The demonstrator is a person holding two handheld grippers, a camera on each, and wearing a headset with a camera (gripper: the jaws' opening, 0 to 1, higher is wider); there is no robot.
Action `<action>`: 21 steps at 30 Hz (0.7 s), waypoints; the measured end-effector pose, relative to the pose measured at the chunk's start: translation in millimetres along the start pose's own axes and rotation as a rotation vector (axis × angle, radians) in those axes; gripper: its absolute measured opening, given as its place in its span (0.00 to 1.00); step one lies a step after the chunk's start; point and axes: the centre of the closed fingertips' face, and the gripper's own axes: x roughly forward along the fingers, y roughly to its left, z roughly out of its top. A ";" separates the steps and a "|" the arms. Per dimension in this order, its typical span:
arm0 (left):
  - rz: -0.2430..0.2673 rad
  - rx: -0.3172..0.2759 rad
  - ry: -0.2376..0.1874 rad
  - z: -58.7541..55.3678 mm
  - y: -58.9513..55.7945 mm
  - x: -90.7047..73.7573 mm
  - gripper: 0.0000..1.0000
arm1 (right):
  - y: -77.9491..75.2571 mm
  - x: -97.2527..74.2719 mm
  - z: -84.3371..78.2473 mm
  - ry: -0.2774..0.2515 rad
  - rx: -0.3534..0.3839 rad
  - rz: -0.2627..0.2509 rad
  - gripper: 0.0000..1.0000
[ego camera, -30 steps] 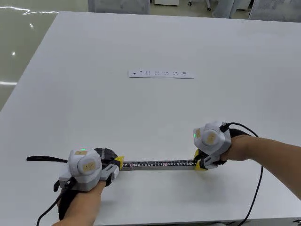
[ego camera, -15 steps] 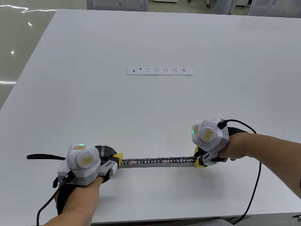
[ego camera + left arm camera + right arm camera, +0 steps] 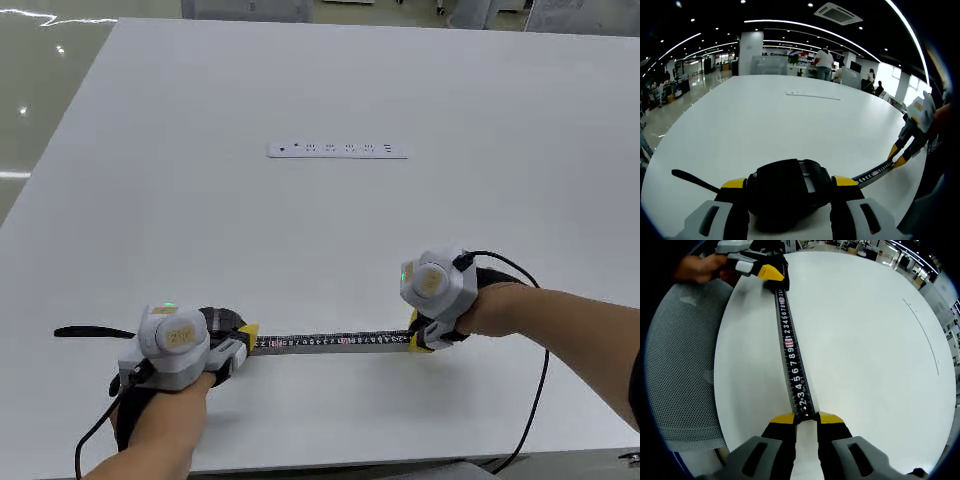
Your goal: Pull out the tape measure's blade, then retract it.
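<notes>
Held the tape measure (image 3: 222, 324) clamped in the left gripper (image 3: 789, 182), with the blade (image 3: 790, 345) tip pinched tight in the right gripper (image 3: 804, 417). Stretched flat between both, barely longer than a second earlier. Judged fully pulled, with retraction still due.

A broad white table (image 3: 330, 80) (power strip (image 3: 337, 150) lying on it), glossy floor (image 3: 40, 80), strip-lit ceiling (image 3: 790, 27) overhead
</notes>
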 end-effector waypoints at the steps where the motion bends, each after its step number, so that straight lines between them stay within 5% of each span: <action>1: -0.001 0.000 0.000 0.1 0.0 0.1 0.62 | 0.0 0.0 0.2 -0.001 0.000 -0.001 0.11; 9: -0.004 0.001 0.005 0.5 0.5 0.9 0.62 | -0.3 0.2 3.7 -0.035 0.028 -0.001 0.11; 21: -0.004 0.002 0.003 0.8 0.7 1.4 0.62 | -0.3 2.1 8.6 -0.005 0.009 0.000 0.11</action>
